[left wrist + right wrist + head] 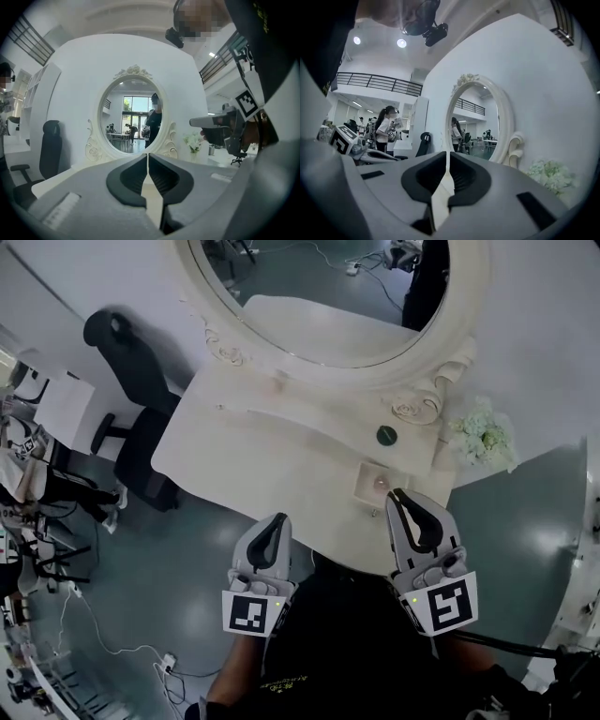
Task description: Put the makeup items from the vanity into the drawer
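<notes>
The cream vanity (244,451) with its oval mirror (328,296) lies below me. On its right part sit a dark green round item (385,435) and a small square beige box (374,482) with something pinkish in it. My left gripper (277,520) hangs off the front edge, jaws together, nothing in them (148,154). My right gripper (401,495) hovers just in front of the box, also shut and empty (449,153). Both point level at the mirror. No drawer shows in any view.
A black office chair (131,381) stands at the vanity's left end. White flowers (483,437) stand at its right end. Cables and a plug strip (164,662) trail on the grey floor to the left. People stand far off in the room (386,129).
</notes>
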